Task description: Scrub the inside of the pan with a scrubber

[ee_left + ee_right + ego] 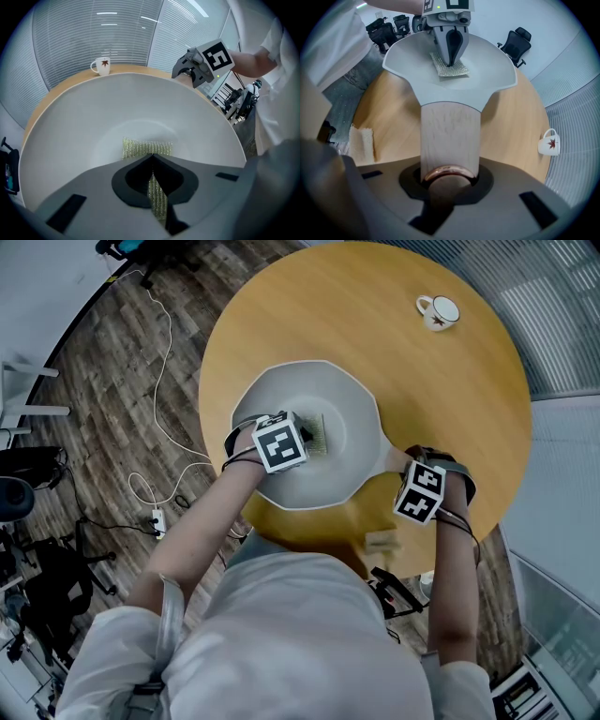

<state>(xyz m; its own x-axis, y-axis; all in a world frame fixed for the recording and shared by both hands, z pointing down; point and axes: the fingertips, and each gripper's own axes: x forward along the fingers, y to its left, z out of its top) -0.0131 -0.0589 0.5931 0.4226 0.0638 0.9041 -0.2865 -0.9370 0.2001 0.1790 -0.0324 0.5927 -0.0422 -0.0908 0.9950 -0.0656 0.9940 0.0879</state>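
The pan [314, 390], pale grey and wide, sits on the round wooden surface [441, 399] close to the person's edge. The greenish mesh scrubber [146, 146] lies flat on its floor, near the middle. The left gripper [152, 159] has its fingers fully together on the scrubber's near edge, a strip of mesh pinched up between them while the rest spreads on the pan bottom. The right gripper [450, 180] has its fingers partly open around the end of the wooden handle [450, 136] and clamped on it, steadying the pan. The likeliest trouble is the pan swinging or skating under the rubbing. It is held only at the far tip of a smooth round handle, so a hard sideways stroke could twist it in the grip or push it towards the nearby edge. The thin pinch on the scrubber could also let the mesh pull free or fold under if it is pressed too hard. The left forearm reaches in from the person's left and the gripper tilts steeply down into the bowl. The right gripper points straight down over the handle end. A cup [439, 311] stands well apart at the far side, and a small pale cloth [363, 143] lies near the handle.
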